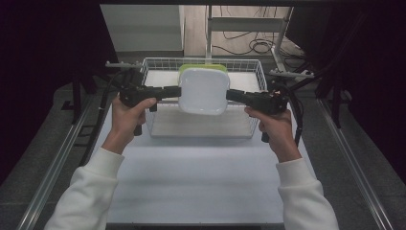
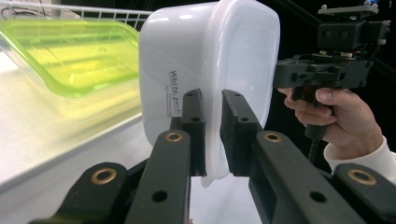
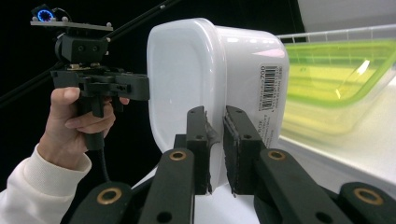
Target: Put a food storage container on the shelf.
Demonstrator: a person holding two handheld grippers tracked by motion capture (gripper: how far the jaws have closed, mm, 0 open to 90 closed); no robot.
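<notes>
White sleeves [image 1: 91,189] nearest the camera, rising from the bottom edge of the high view over the pale worktop [image 1: 201,182]. Beyond them, left hand [image 1: 128,115] and right hand [image 1: 270,122], each wrapped round a pistol-style grip. Left hand-held gripper [image 1: 176,91] pointing inward from the left, jaws pinched on the left rim of a white plastic container [image 1: 203,90]; in the left gripper view, the same hand-held gripper [image 2: 212,135] with both black jaws clamped on the thin lip of the container [image 2: 205,70], small handwritten lettering on the tub's side just beside the jaw. Right hand-held gripper [image 1: 231,95] pointing inward from the right, likewise pressed onto the opposite rim; in the right gripper view, jaws of that hand-held gripper [image 3: 215,140] closed on the lip, a barcode label [image 3: 270,88] on the side wall of the container [image 3: 210,70]. Container held up between the two, off the surface, base toward the high camera, over the middle of a white wire basket [image 1: 151,120]. Behind it, inside the basket against the far wall, a translucent green container [image 1: 203,67], seen tilted in the gripper views [image 2: 70,56]. Farther off, grey floor with loose cables [image 1: 249,45] and metal frame legs.
</notes>
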